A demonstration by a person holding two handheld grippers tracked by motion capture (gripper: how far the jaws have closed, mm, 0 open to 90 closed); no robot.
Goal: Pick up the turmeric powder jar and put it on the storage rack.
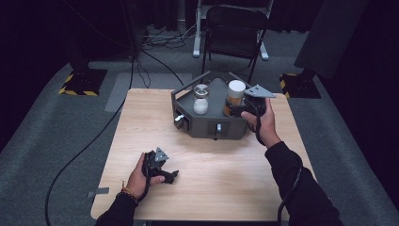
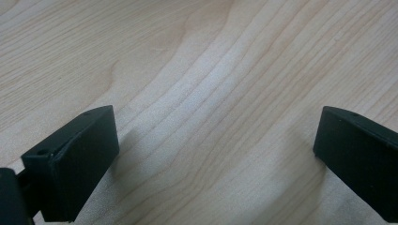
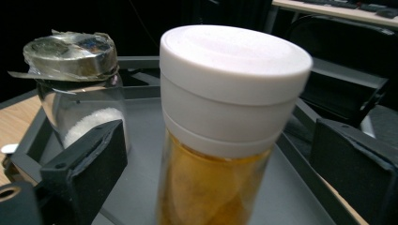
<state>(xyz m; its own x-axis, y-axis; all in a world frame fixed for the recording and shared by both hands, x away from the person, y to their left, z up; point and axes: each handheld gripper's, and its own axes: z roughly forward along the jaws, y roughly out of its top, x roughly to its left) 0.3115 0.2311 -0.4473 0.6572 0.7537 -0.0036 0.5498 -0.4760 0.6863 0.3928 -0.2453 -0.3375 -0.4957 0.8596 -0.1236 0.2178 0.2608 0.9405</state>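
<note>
A dark grey tray [image 1: 209, 128] with small knobs on its front wall stands at the back of the wooden table [image 1: 211, 179]. In it a jar with a white lid and amber contents [image 3: 225, 140] stands upright, also seen as the white-lidded jar [image 1: 235, 94] in the high view. My right gripper [image 3: 220, 173] is open, one jaw on each side of that jar with a gap at both pads; it shows as the right gripper [image 1: 234, 110] from above. A glass jar of white powder [image 3: 80, 93] with a metal lid stands to the left. My left gripper [image 1: 171, 177] rests open low over bare wood [image 2: 216, 93].
The tray's raised walls [image 3: 28, 140] surround both jars. A black folding chair [image 1: 234, 28] stands behind the table. Cables [image 1: 84, 146] run across the grey floor at the left. Stand bases with yellow-black tape [image 1: 80, 82] sit at both back corners.
</note>
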